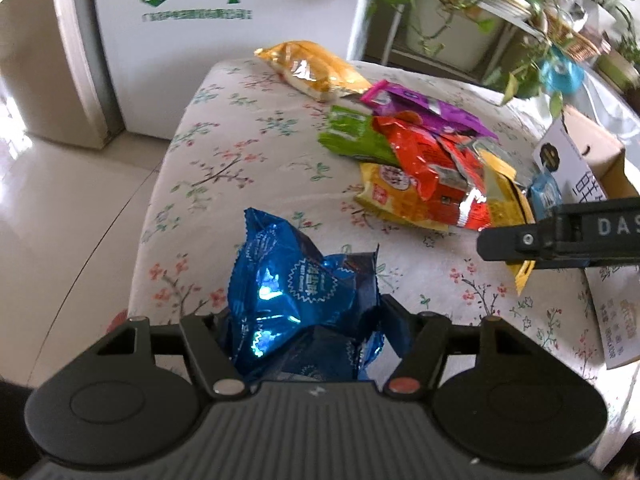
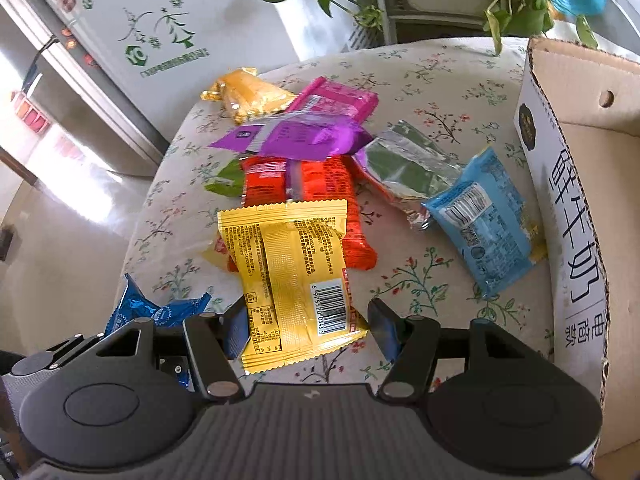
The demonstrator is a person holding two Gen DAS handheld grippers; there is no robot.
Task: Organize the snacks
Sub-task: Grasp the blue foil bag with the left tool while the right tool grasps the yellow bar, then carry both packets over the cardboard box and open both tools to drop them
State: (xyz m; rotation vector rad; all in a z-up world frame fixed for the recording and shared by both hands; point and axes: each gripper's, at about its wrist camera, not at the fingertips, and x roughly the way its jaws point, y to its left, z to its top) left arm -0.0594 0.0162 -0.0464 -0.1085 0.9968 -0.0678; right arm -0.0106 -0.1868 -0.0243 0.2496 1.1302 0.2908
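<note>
Blue crinkled foil, the dark blue snack packet (image 1: 298, 300), is bunched between the jaws of the left gripper (image 1: 308, 344), which are clamped on its lower part while the loose upper part fans out above the floral tablecloth (image 1: 240, 140). Slippery, puffed film like this could well slide out if the hold is only on a fold, and the packet would then drop near the cloth's left edge, on the far side from the open cardboard box (image 2: 580, 160).

Over in the right wrist view, the right gripper (image 2: 308, 324) has its jaws part-way together with the flat yellow packet with a barcode (image 2: 296, 272) lying between them. Its left side meets the left pad, but a gap shows before the right pad, so whether it is truly pinched I cannot tell. If it is loose, it may flop or tip out on the way to the box.

Between the yellow packet and the box lies a light blue packet (image 2: 484, 224); farther from the box sits the heap of red (image 2: 320, 184), purple (image 2: 304, 140), pink (image 2: 340, 98) and orange (image 2: 248, 94) packets, which a low swing might snag. A second dark blue wrapper (image 2: 160, 312) lies left of the yellow packet.
</note>
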